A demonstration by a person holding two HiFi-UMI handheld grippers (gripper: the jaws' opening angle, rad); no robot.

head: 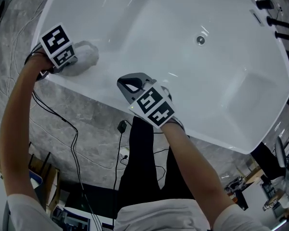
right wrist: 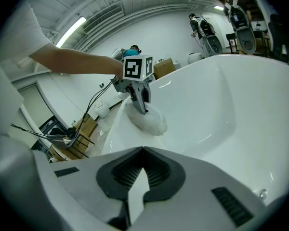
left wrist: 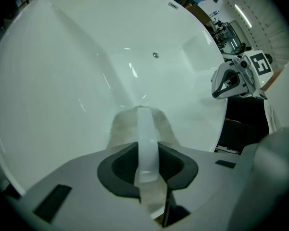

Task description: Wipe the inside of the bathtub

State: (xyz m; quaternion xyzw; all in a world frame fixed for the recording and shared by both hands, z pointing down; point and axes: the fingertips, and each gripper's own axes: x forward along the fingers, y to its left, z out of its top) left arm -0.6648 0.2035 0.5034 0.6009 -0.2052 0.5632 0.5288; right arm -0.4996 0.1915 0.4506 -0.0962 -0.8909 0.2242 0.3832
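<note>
While the left gripper (right wrist: 142,109) is clamping a bunched pale cloth (head: 84,57) between its closed jaws, it is pressing that cloth against the near-left rim of the bathtub (head: 149,28), high on the wall and not down in the basin.

The main risk, as I am judging it, is the cloth slipping. Only a narrow strip seems to be running through the jaws, and the glossy wall is offering little to drag against, so a hard sweep could be pulling the wad loose or leaving it sliding down the slope. Reaching further into the tub could also be tipping the gripper body onto the enamel.

The right gripper (head: 126,84) is hovering over the near rim around the middle, jaws together and holding nothing. It is sitting in the path of any stroke going right.

The drain (head: 200,40) is lying far out on the tub floor, well apart from the cloth. Dark fittings (head: 265,4) are standing at the far right edge. Cables (head: 77,138) are trailing across the grey floor by the person's legs and could be snagging a step.
</note>
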